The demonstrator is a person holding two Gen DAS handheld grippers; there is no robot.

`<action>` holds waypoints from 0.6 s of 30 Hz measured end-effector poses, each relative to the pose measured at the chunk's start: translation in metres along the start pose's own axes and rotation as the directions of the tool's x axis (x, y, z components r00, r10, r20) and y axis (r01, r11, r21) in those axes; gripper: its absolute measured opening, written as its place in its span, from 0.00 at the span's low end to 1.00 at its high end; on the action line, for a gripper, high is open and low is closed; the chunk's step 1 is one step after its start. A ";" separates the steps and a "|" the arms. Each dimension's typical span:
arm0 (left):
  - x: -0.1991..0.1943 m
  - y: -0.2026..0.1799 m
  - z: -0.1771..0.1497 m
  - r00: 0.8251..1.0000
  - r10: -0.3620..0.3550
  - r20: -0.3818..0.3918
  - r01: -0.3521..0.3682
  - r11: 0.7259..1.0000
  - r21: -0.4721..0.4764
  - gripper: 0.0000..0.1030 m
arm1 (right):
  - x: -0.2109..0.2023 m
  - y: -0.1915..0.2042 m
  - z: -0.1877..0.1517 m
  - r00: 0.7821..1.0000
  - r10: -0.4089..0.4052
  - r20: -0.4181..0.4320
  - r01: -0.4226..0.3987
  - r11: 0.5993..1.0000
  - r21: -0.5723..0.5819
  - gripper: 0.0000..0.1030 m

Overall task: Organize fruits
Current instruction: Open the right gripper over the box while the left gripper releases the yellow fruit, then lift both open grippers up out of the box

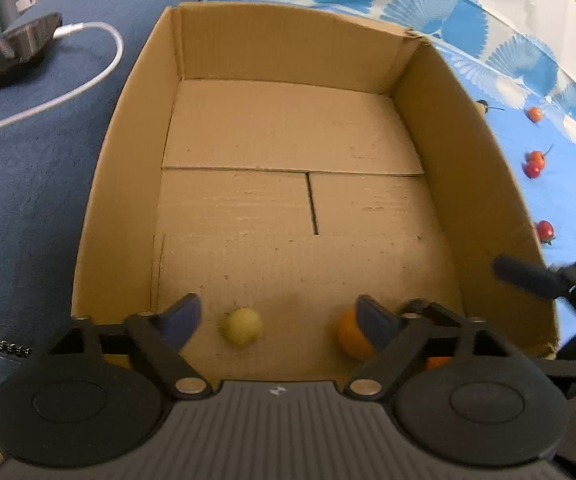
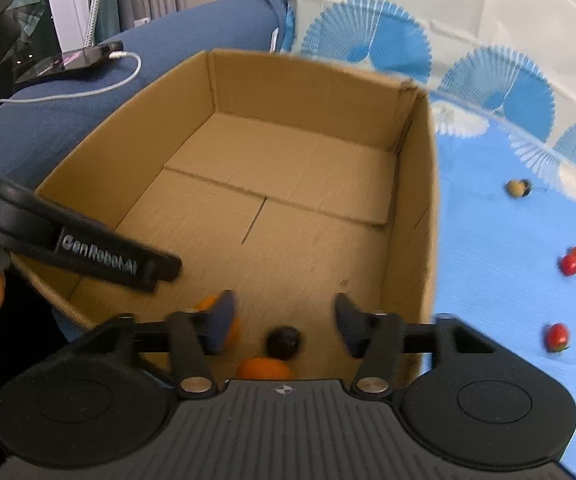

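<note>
While both claws hang over the near end of the open brown cardboard box (image 1: 288, 152), neither pinches anything. The left claw (image 1: 278, 322) is spread wide, its blue-padded fingers apart above the box floor, with a small pale yellow round fruit (image 1: 242, 326) lying between them and an orange round fruit (image 1: 349, 336) partly hidden behind its right finger. The right claw (image 2: 284, 324) is spread as well; a small dark, nearly black round fruit (image 2: 284, 342) sits on the floor between its fingers, with another orange fruit (image 2: 264, 369) just below it at the claw body's edge.

Outside the box, on the blue cloth with fan patterns (image 2: 487, 280), several small red and orange cherry-like fruits (image 2: 573, 262) lie scattered well apart from the box wall, one red fruit (image 2: 556, 336) lying nearest. A dark phone (image 2: 84, 58) with a white cable (image 1: 88, 84) rests on the navy fabric surface (image 1: 28, 200) left of the box.
</note>
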State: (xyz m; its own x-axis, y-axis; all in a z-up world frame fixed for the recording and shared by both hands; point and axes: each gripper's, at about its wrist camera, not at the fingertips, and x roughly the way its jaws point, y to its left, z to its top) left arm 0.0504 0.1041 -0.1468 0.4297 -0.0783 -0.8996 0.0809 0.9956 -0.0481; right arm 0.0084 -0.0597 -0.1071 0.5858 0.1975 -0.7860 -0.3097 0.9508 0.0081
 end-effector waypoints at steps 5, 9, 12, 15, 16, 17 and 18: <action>-0.023 -0.001 -0.006 0.998 0.026 0.057 -0.027 1.000 0.009 1.00 | -0.033 -0.001 -0.005 0.997 -0.054 0.061 0.057 0.997 -0.061 0.89; -0.039 0.001 -0.016 0.998 0.022 0.059 -0.021 1.000 -0.017 1.00 | -0.057 0.000 -0.013 0.993 -0.078 0.084 0.084 0.993 -0.083 0.93; -0.056 0.000 -0.031 0.995 0.054 0.085 -0.050 0.997 -0.050 1.00 | -0.074 0.001 -0.018 0.992 -0.086 0.094 0.091 0.994 -0.052 0.93; -0.073 -0.007 -0.052 0.991 0.073 0.108 -0.068 0.996 -0.050 1.00 | -0.088 0.005 -0.026 0.992 -0.082 0.100 0.085 0.996 -0.024 0.94; -0.078 -0.009 -0.058 0.989 0.082 0.120 -0.078 0.996 -0.042 1.00 | -0.093 0.006 -0.029 0.991 -0.085 0.106 0.088 0.996 -0.022 0.94; -0.084 -0.012 -0.065 0.986 0.095 0.137 -0.091 0.995 -0.037 1.00 | -0.097 0.007 -0.031 0.990 -0.089 0.114 0.092 0.996 -0.019 0.94; -0.089 -0.014 -0.070 0.983 0.106 0.152 -0.102 0.994 -0.035 1.00 | -0.101 0.008 -0.033 0.989 -0.090 0.120 0.092 0.996 -0.014 0.94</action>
State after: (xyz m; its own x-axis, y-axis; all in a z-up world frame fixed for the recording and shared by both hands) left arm -0.0515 0.1010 -0.0966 0.5679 0.0203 -0.8229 0.0054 0.9996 0.0284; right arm -0.0779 -0.0804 -0.0482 0.6972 0.1384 -0.7034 -0.2648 0.9615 -0.0733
